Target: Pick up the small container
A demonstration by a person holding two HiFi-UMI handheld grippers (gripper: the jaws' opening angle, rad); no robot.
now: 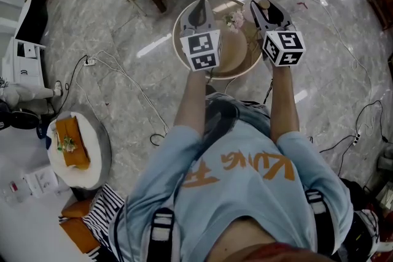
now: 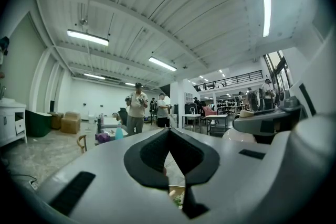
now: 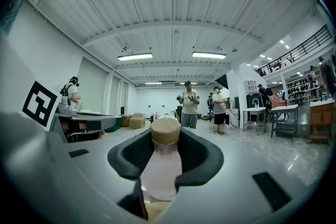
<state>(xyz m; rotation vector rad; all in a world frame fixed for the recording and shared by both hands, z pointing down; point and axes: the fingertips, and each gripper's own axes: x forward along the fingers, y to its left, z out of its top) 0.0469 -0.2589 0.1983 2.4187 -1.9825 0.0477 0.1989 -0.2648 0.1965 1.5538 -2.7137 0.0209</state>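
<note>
over a round table (image 1: 236, 69) the small container (image 3: 161, 168) is clamped by the right gripper (image 1: 264, 12), left gripper (image 1: 199, 10) closed empty; a slip of its smooth body is risked.

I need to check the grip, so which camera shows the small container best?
The right gripper view: the container sits dead centre, pink body and tan lid, clamped between the right tongs. The head view shows only its lid beyond those tongs. The left gripper view shows at most a pale speck.

2 claws: left claw (image 1: 201, 6), right claw (image 1: 266, 10); 1 small container (image 3: 160, 165); 1 round table (image 1: 233, 59).
</note>
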